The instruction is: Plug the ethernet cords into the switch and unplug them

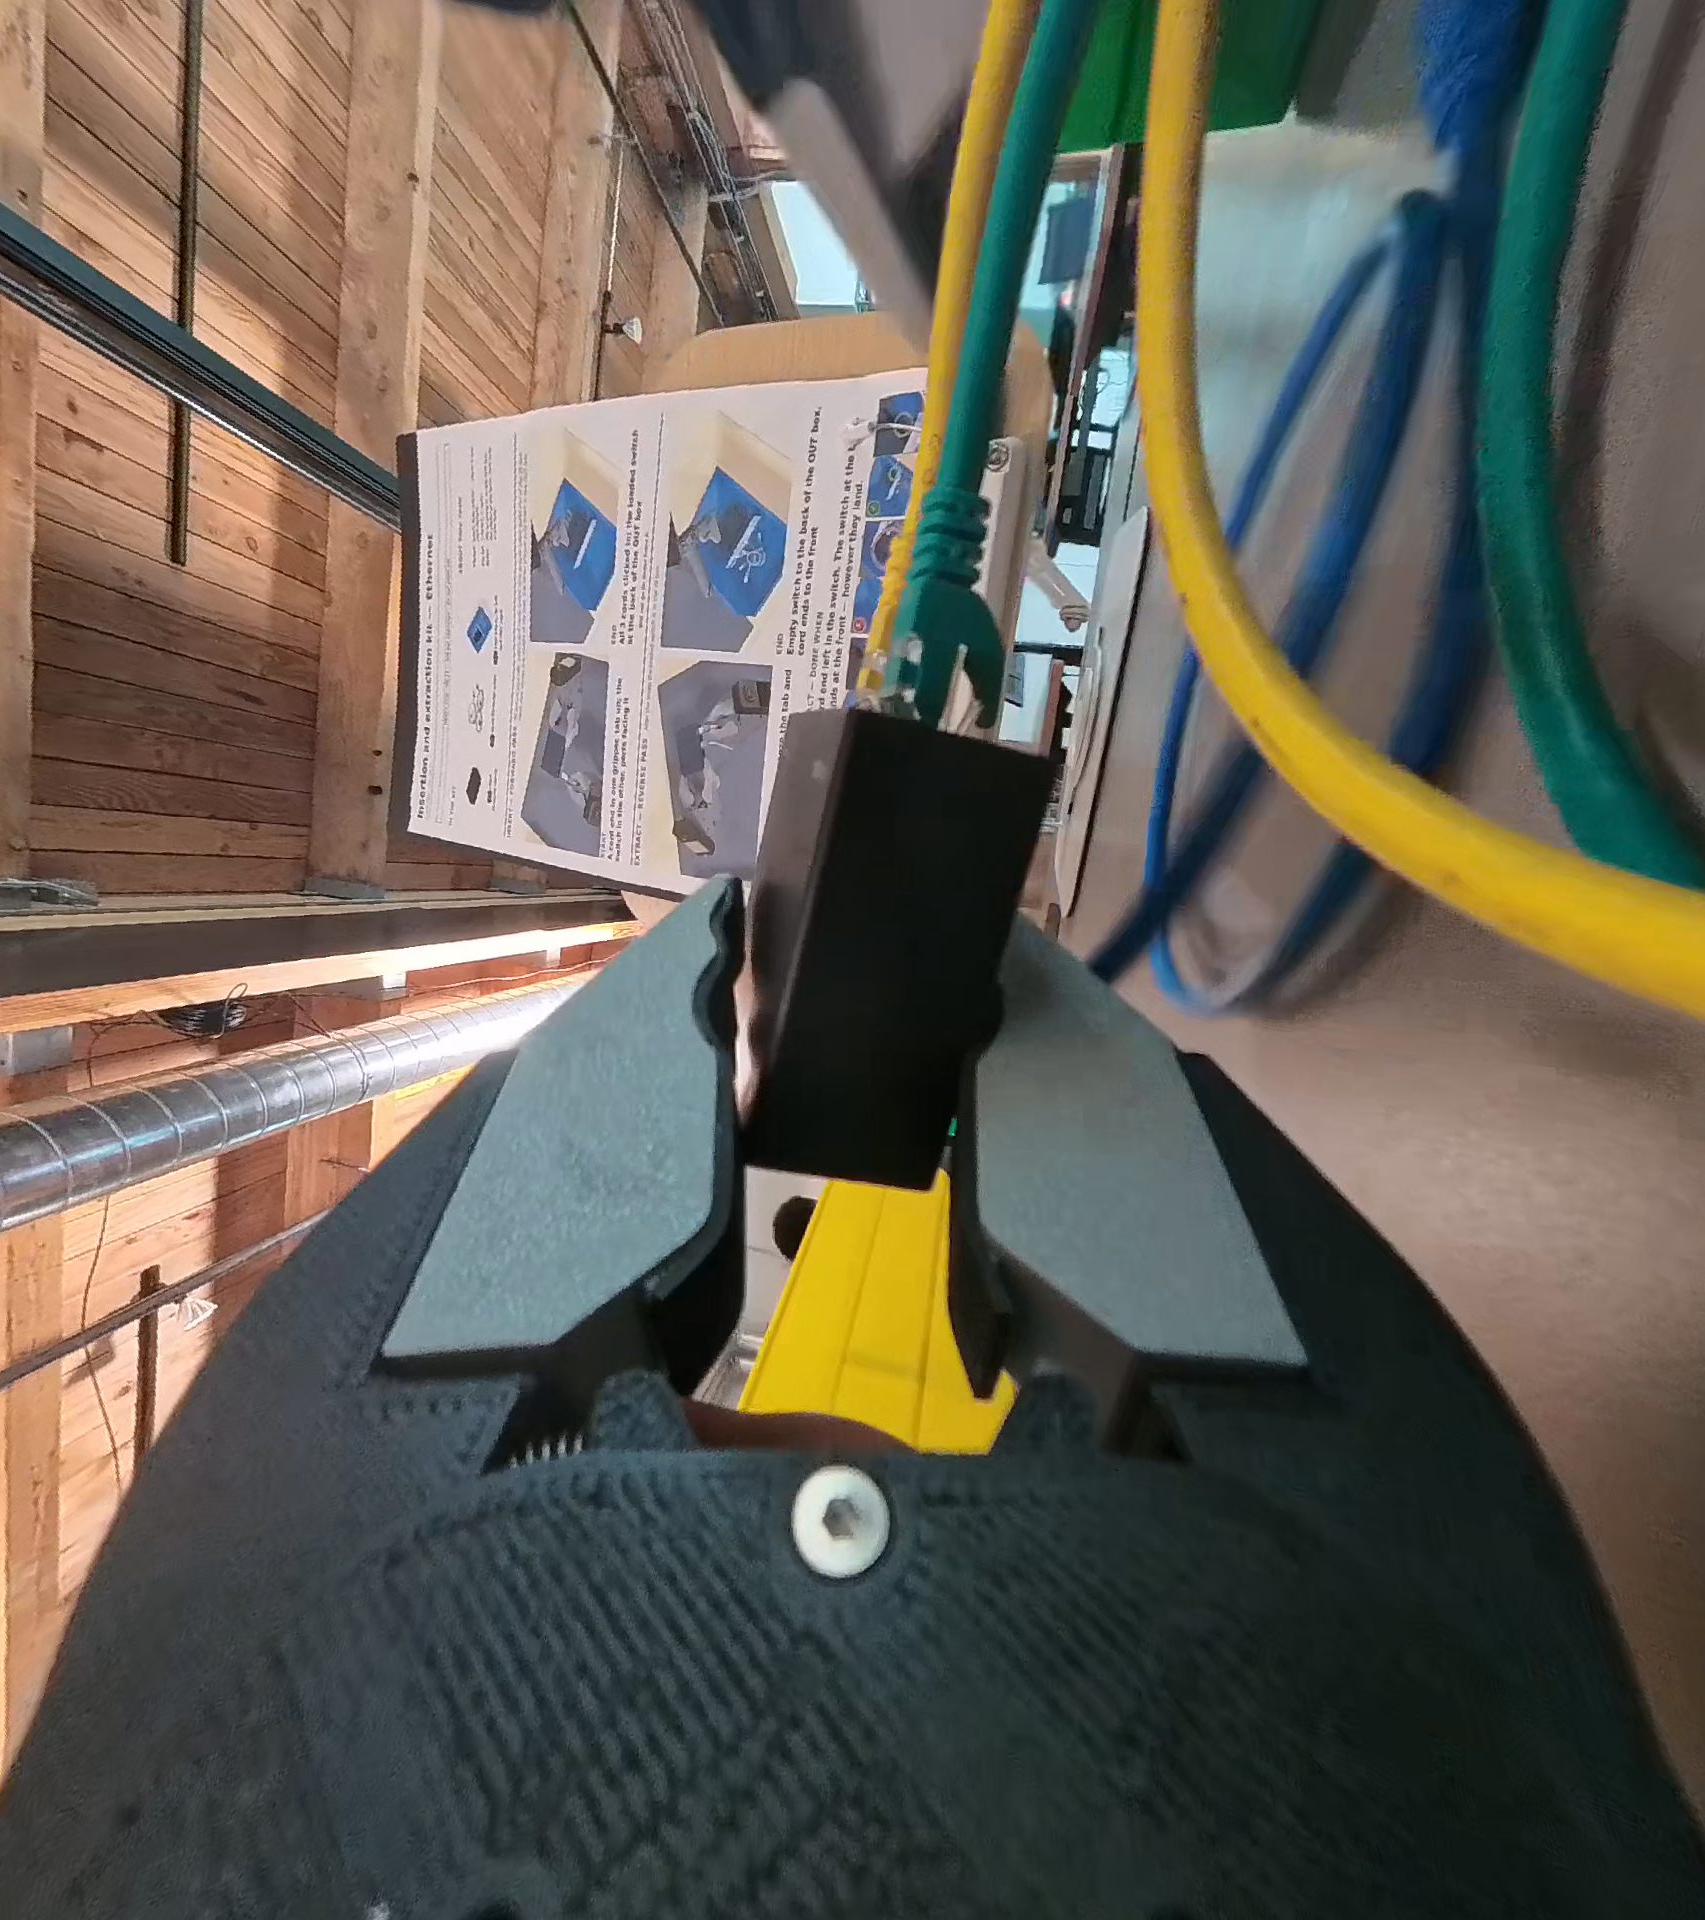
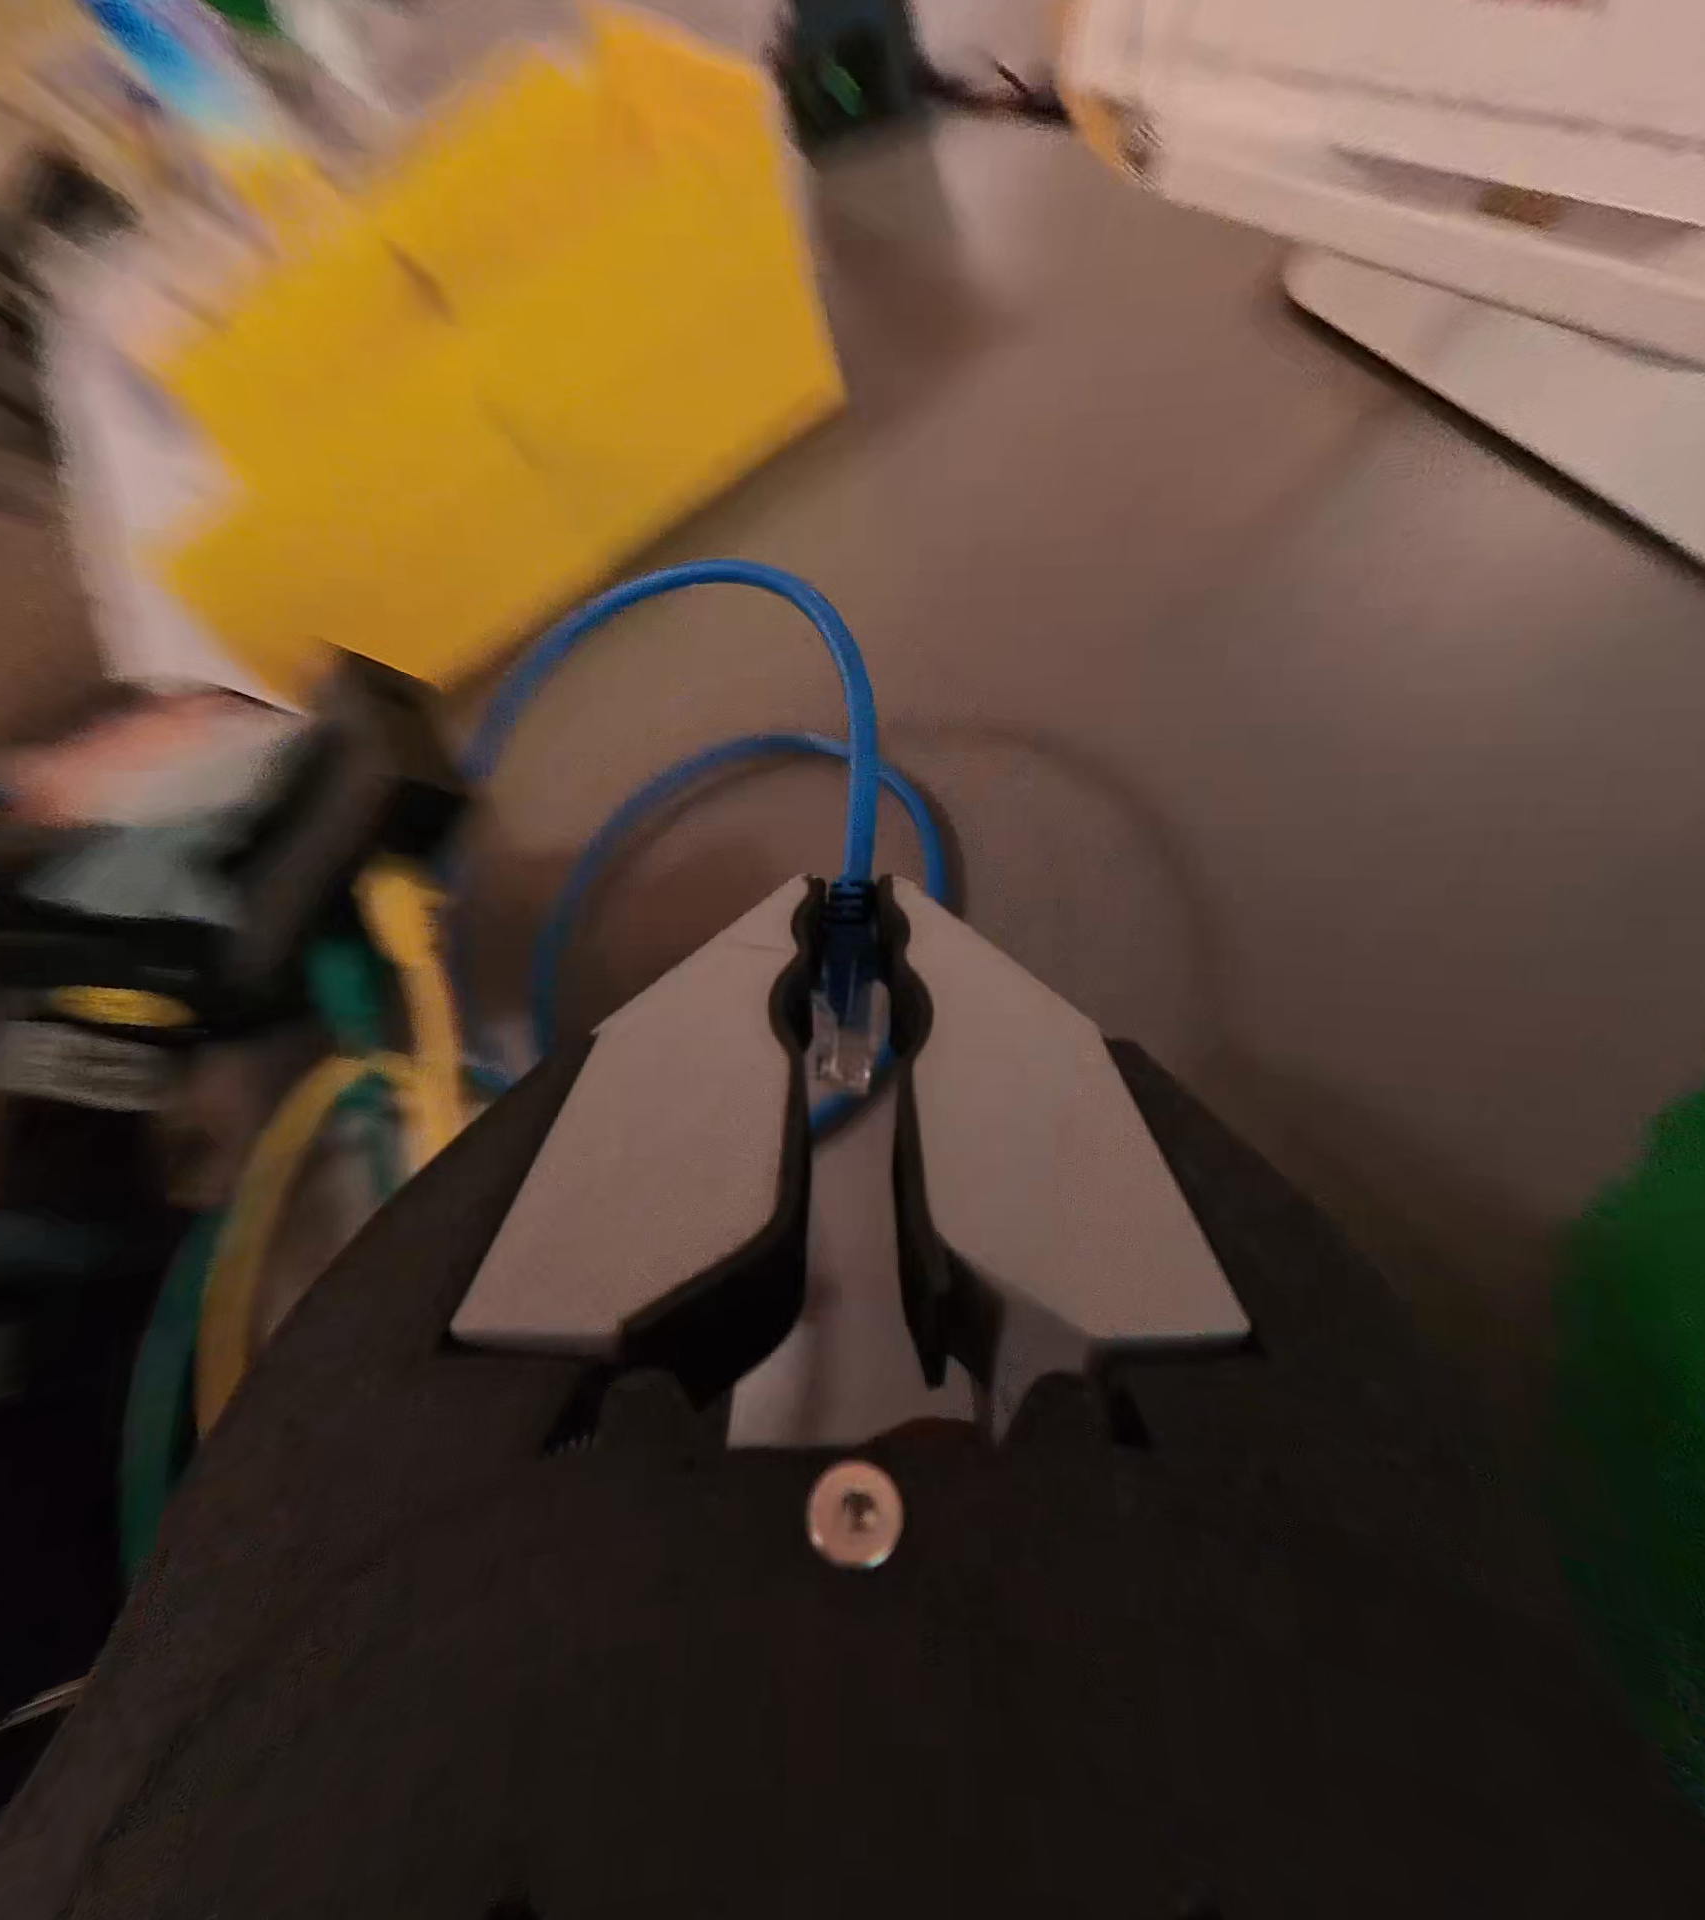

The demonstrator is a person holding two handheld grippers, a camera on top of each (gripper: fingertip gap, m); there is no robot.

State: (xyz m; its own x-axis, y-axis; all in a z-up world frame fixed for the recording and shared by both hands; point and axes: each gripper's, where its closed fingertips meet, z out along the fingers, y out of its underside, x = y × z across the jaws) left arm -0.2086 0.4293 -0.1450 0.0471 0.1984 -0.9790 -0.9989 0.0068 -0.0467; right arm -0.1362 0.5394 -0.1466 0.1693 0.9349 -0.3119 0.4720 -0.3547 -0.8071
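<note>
Left gripper [image 1: 863, 997]: clamped on the black switch [image 1: 889, 935], held off the table; the jaws press its two long sides, port face pointing away from the camera.
Switch ports: green cord [image 1: 983, 343] and yellow cord [image 1: 952, 312] are seated side by side in the far face; the green boot and latch tab show clearly, while the yellow plug is mostly hidden behind the green one.
Right gripper [image 2: 848, 935]: closed on the blue cord [image 2: 863, 769] at its plug [image 2: 846, 1039]; the boot is pinched between the fingertips, and the clear connector points back toward the camera.
Blue cord slack: loops on the grey table [image 2: 1243, 727] ahead of the right gripper; the rest trails toward the switch side.
Surroundings: yellow box [image 2: 495, 364] and green box [image 2: 1700, 1299] stand on the table; an instruction sheet [image 1: 640, 644] is propped beyond the switch. The right view is motion-blurred.
Step in hand (judgement): the third cord is going in, or has just come out; I cannot tell which from these views.
Doing it well, if inserting: turn the plug so its clear nose leads, match the latch-tab side to the green plug's tab, line up square with the free port, and push straight.
Left hand's job: brace the switch firmly against the push, without twisting.
Risk: an angled entry could jam the plug or bend the tab; slack could snag on the yellow loop [image 1: 1450, 831].
</note>
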